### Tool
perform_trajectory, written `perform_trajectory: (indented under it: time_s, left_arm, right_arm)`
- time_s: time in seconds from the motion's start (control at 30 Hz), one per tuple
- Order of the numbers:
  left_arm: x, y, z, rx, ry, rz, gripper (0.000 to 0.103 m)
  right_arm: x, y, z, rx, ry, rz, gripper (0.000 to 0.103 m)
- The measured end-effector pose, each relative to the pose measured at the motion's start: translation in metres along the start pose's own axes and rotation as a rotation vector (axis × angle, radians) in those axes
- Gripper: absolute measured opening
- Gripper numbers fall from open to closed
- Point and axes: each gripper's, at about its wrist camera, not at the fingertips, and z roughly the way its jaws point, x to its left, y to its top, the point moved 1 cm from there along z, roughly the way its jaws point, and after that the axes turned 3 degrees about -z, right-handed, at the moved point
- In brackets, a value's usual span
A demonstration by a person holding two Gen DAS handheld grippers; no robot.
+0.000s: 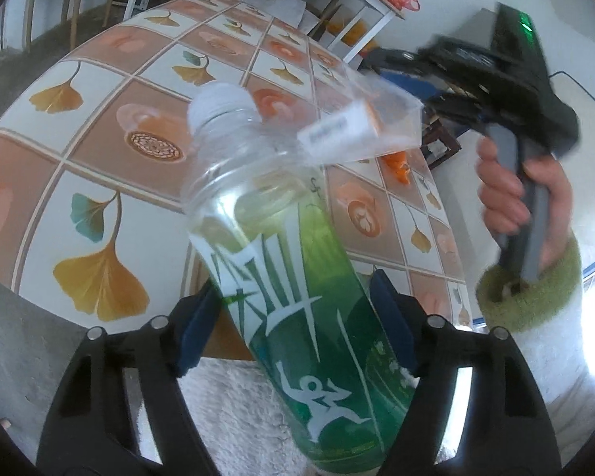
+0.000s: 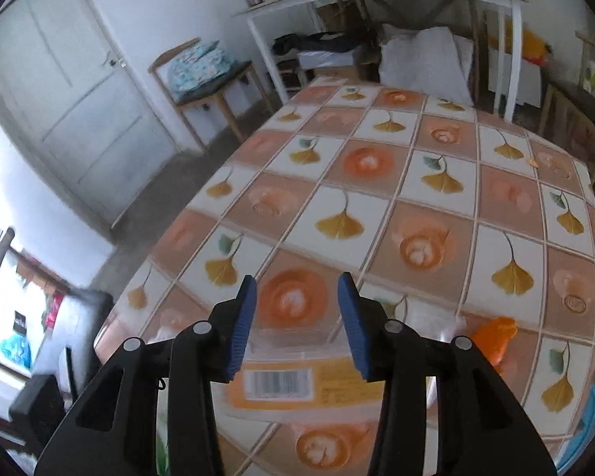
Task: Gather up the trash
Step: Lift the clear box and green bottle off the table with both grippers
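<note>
Leaf-patterned worktop (image 2: 416, 206) is seen beneath; a green bottle (image 1: 297, 277) is clamped lengthwise by left gripper (image 1: 297, 337) fingers, while right gripper (image 2: 297, 317) fingers, held apart, are directly above a clear packet (image 2: 281, 384).

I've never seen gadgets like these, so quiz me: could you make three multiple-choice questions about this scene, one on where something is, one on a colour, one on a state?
1. Where is the plastic bottle?
A. Between the left gripper's fingers
B. Lying on the floor
C. On the white shelf

2. What colour is the bottle's label?
A. Red
B. Green with white figures
C. Black

3. How does the right gripper stand?
A. Shut on a bag
B. Shut on the bottle
C. Open, holding nothing

Answers:
1. A: the left gripper has its blue pads on both sides of the bottle.
2. B: green wrap, white markings.
3. C: a gap shows the tablecloth between its fingers.
</note>
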Motion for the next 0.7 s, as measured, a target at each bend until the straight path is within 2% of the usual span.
perform_trajectory:
  time_s: [0.13,0.33,0.4,0.57,0.63,0.7]
  left_arm:
    - [0.003,0.0,-0.003,0.001,-0.005,-0.004,0.066]
    - [0.005,-0.001,-0.005,0.001,-0.009,-0.005,0.064]
    - [0.004,-0.002,-0.006,0.0,-0.007,-0.002,0.064]
    - [0.004,-0.002,-0.006,-0.001,-0.008,-0.003,0.064]
    - [0.005,-0.002,-0.006,-0.001,-0.01,-0.005,0.064]
    - [0.005,-0.003,-0.007,-0.003,-0.011,-0.007,0.064]
  right_arm:
    - [0.011,-0.042,-0.012,0.054,-0.02,-0.036,0.042]
    - [-0.001,-0.1,-0.03,0.112,-0.044,0.017,0.042]
    - [-0.011,-0.104,-0.039,0.106,-0.028,0.086,0.043]
    - [-0.028,-0.09,-0.047,0.079,0.082,0.23,0.06]
    - [-0.031,-0.082,-0.037,0.124,0.1,0.268,0.065]
    - [-0.034,-0.078,-0.027,0.188,0.053,0.29,0.067]
